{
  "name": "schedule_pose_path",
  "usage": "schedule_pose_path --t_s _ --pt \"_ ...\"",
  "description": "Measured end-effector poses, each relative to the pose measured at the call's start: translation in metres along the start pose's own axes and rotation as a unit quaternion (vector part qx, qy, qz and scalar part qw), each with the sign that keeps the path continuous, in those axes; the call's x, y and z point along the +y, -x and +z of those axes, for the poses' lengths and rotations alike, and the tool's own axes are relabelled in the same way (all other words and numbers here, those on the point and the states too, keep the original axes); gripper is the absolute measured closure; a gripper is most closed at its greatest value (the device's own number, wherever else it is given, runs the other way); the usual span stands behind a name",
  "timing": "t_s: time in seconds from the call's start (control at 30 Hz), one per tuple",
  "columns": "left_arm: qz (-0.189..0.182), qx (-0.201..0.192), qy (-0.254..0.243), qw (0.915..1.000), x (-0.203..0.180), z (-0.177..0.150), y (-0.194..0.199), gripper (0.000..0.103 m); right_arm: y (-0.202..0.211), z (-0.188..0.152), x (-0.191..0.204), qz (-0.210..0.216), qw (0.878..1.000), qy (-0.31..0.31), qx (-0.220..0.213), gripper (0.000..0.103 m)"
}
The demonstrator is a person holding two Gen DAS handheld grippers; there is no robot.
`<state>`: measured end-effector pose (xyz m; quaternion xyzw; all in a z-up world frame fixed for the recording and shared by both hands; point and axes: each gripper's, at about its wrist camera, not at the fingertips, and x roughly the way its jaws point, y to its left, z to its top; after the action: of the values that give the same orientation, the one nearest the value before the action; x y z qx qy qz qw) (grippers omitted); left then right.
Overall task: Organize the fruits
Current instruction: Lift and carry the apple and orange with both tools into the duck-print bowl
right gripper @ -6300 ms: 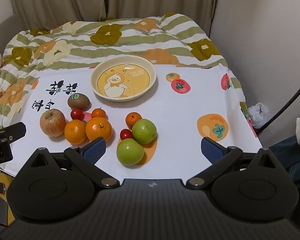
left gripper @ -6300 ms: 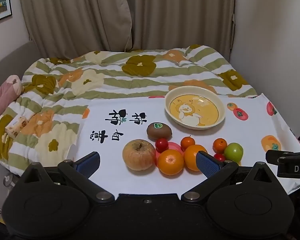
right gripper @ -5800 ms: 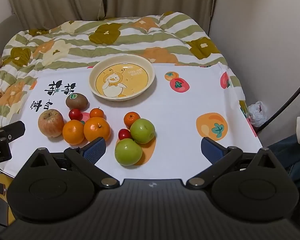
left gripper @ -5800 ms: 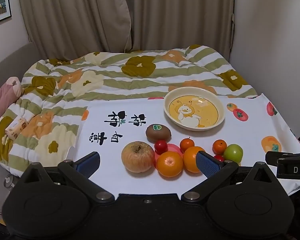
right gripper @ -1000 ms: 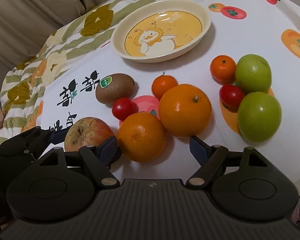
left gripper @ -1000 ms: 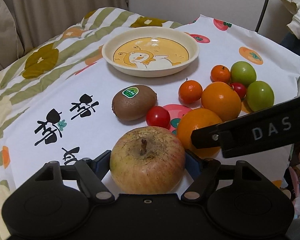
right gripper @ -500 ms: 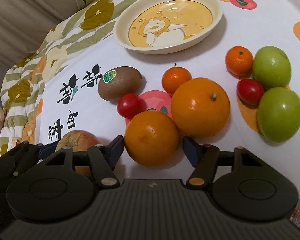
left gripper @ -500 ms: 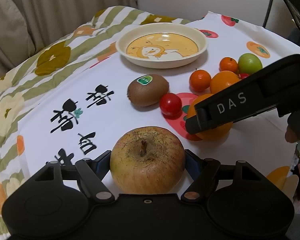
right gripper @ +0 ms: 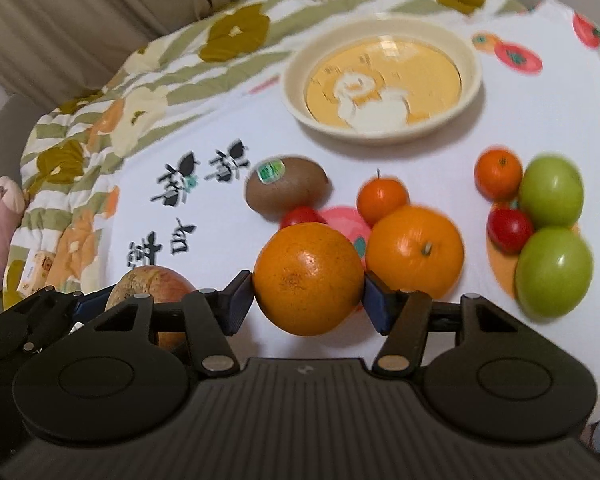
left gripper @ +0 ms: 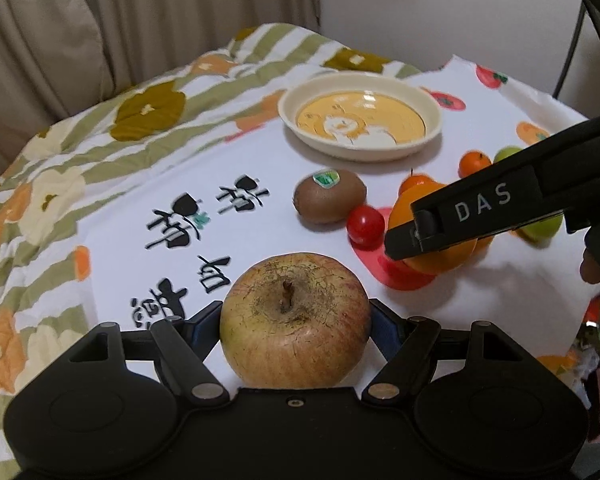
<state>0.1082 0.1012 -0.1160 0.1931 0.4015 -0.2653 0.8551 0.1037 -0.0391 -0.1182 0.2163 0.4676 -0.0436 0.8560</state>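
A russet-red apple point(left gripper: 295, 320) is clamped between the pads of my left gripper point(left gripper: 294, 322), just above the white cloth. My right gripper point(right gripper: 307, 302) is shut on a large orange point(right gripper: 308, 276), held clear of the cloth. In the left wrist view the right gripper's finger point(left gripper: 480, 208) crosses in front of the oranges. A second orange point(right gripper: 416, 256), two mandarins point(right gripper: 382, 200), a kiwi point(right gripper: 288, 190), cherry tomatoes point(right gripper: 510, 228) and two green apples point(right gripper: 552, 192) lie on the cloth. The cream duck bowl point(right gripper: 380, 134) stands empty behind them.
The white printed cloth point(left gripper: 240, 152) lies over a flowered striped quilt point(left gripper: 100, 152), with curtains behind. A pink soft item point(right gripper: 0, 232) rests at the left edge. The cloth's right edge drops off beside the green apples.
My right gripper's jaws closed onto the large orange and raised it off the cloth. The left gripper rose a little with the apple still in it.
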Motion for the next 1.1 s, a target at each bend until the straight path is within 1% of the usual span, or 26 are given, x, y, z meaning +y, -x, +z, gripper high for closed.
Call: schedule_pose_path --t_s 0.3,0.47,0.6,0.73,0.83,1.1 --pt "0.051 -0.019 0.050 0.9973 -0.016 0.029 0.032 0.024 0.041 0.033 -0.009 0.026 0.997 0.057 -0.034 0.029" --pt "0.077 -0.027 0.088 0.9928 -0.033 0.050 0.041 0.024 0.055 0.058 -0.027 0.048 0.994 0.089 -0.038 0.029" --pt "0.093 -0.034 0.106 0.9894 -0.045 0.072 0.041 0.024 0.063 0.084 -0.046 0.058 0.992 0.110 -0.039 0.030" --pt "0.099 -0.044 0.127 0.9860 -0.054 0.100 0.032 0.024 0.062 0.113 -0.065 0.061 0.988 0.134 -0.039 0.029" --pt "0.102 -0.050 0.132 0.9847 -0.059 0.121 0.019 0.024 0.055 0.137 -0.080 0.062 0.986 0.149 -0.038 0.030" --pt "0.102 -0.044 0.139 0.9840 -0.066 0.171 -0.040 0.024 0.015 0.196 -0.110 0.069 0.980 0.184 -0.033 0.030"
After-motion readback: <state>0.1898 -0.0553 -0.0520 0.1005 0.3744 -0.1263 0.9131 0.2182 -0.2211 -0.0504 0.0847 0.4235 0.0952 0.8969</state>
